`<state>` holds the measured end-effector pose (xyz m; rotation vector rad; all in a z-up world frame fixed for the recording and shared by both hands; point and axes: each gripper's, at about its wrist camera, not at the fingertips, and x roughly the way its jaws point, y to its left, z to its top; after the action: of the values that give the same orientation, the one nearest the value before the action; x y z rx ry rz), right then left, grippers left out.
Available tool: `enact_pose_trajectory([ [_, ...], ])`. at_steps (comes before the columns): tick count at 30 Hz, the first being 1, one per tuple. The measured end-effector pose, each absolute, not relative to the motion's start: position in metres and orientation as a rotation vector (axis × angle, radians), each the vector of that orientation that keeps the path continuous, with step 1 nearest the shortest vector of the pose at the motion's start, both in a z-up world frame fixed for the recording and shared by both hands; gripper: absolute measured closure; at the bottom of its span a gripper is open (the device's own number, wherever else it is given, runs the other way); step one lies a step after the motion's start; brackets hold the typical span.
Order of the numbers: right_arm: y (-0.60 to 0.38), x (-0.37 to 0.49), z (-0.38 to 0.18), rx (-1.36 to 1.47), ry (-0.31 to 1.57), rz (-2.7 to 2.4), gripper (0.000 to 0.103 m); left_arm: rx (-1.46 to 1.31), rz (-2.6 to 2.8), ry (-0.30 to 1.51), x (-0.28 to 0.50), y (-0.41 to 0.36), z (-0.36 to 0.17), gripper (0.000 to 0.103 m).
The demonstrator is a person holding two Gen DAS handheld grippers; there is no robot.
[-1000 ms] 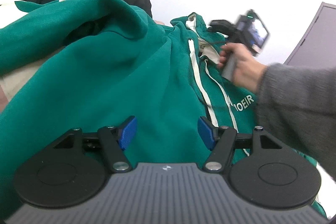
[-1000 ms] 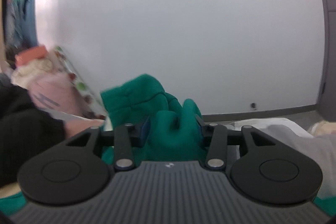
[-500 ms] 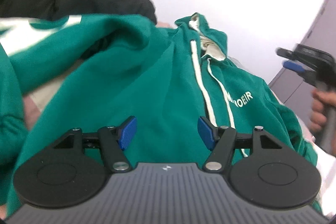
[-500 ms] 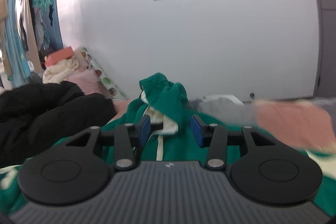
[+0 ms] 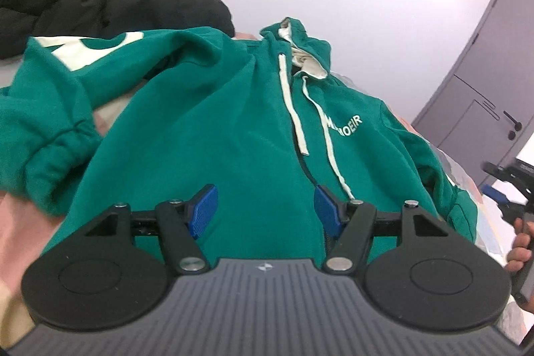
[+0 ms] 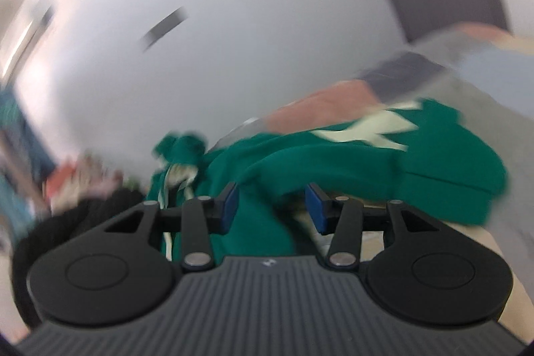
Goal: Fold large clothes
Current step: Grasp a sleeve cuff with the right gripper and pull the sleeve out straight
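Just ahead of both spread, empty grippers — left gripper [image 5: 265, 206], right gripper [image 6: 272, 206] — lies the green hoodie [image 5: 233, 122], seemingly untouched.

Right hand-held gripper [image 6: 272, 206]: was clamped on green hoodie [image 5: 217, 135] hood a second ago, now jaws apart, nothing between blue pads. Hood released, lies flat far ahead of left hand-held gripper [image 5: 265, 206]. Right hand-held gripper withdrawn to right edge of left view; its own view now tilted, blurred, facing hoodie sleeve [image 6: 417, 162].

Right wrist view blurred; hoodie [image 6: 300, 162] smeared
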<state>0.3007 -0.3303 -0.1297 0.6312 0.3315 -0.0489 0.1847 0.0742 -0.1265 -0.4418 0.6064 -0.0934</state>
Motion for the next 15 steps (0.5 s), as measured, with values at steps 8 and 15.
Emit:
enact_pose_trajectory([
  [8,-0.399,0.295,-0.168,0.984,0.345,-0.181,0.034,-0.494,-0.018,0.621,0.183,0.079,-0.126,0.034],
  [15,-0.409,0.315,-0.212,1.116,0.467,-0.187,0.034,-0.554,-0.003,0.616,0.186,0.073,-0.12,0.034],
])
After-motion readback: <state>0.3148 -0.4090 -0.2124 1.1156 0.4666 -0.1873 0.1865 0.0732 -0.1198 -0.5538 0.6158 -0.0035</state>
